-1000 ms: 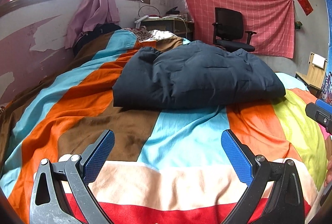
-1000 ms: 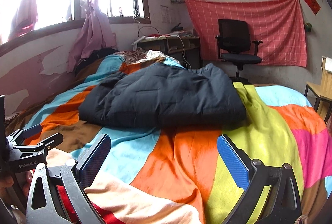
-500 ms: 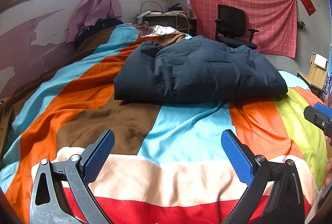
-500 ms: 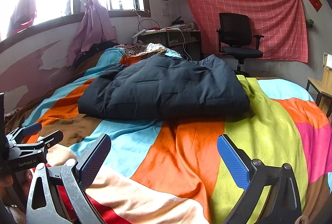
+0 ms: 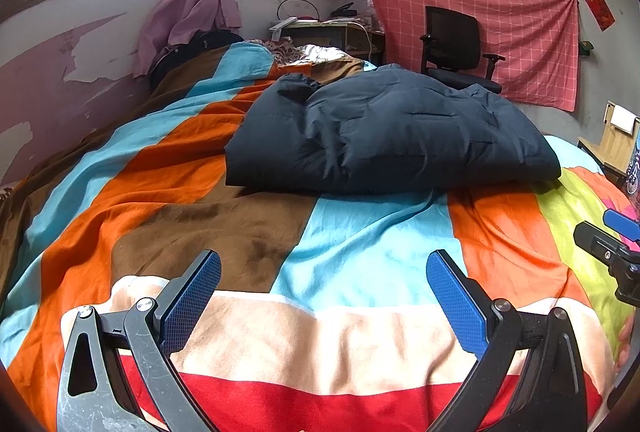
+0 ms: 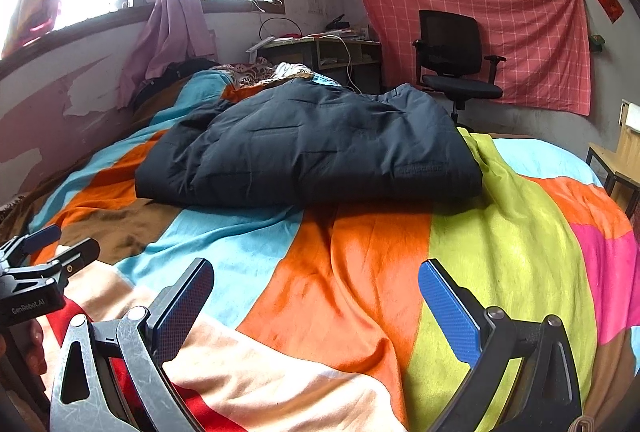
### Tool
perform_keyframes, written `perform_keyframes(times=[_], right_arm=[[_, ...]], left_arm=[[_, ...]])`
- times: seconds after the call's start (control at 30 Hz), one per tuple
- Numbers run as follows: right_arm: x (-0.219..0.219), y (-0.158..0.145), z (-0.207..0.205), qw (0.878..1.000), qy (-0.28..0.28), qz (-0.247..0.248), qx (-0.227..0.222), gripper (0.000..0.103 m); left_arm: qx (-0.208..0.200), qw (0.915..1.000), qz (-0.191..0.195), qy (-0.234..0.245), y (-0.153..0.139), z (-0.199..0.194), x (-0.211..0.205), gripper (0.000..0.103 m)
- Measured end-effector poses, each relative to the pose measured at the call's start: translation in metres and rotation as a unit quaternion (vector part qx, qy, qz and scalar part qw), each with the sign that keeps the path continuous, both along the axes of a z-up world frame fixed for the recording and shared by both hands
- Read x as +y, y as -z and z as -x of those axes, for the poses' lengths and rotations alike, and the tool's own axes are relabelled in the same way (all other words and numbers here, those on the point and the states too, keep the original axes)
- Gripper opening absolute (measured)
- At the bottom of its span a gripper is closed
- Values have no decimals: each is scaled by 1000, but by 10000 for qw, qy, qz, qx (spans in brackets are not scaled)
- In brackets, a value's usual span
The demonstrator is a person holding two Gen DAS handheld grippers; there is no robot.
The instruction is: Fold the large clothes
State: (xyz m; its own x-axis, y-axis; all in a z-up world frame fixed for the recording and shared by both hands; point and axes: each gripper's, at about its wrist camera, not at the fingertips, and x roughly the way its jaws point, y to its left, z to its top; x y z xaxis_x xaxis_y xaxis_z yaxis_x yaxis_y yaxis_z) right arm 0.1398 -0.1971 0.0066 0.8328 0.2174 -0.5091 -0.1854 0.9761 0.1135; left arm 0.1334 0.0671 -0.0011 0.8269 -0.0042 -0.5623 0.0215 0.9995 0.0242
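A dark navy padded jacket (image 5: 384, 136) lies folded into a thick rectangle on the striped bedspread (image 5: 360, 244), well beyond both grippers. The same jacket (image 6: 308, 148) shows in the right wrist view, its folded edge facing me. My left gripper (image 5: 324, 296) hovers open over the near end of the bed, nothing between its blue pads. My right gripper (image 6: 316, 300) is open too, held level with it to the right and empty. The right gripper (image 5: 616, 244) shows at the left wrist view's right edge, and the left gripper (image 6: 36, 260) at the right wrist view's left edge.
A black office chair (image 6: 452, 60) stands beyond the bed before a red checked cloth (image 6: 520, 32) on the wall. A cluttered desk (image 6: 320, 52) sits under the window, with a pink curtain (image 6: 168, 28) at the left. A wooden stool (image 6: 616, 160) is at the far right.
Both grippers have tilted and drawn back slightly, so the jacket sits a little lower and farther in view. The jacket itself has not moved, and both grippers stay open.
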Motion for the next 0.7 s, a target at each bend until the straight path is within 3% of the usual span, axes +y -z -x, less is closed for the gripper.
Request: perform_keyframes(times=[0.7], right_arm=[[-1,4,-3,10000,40,17,48,103]], left_arm=[[37,10000,41,-18,0,0,1,101]])
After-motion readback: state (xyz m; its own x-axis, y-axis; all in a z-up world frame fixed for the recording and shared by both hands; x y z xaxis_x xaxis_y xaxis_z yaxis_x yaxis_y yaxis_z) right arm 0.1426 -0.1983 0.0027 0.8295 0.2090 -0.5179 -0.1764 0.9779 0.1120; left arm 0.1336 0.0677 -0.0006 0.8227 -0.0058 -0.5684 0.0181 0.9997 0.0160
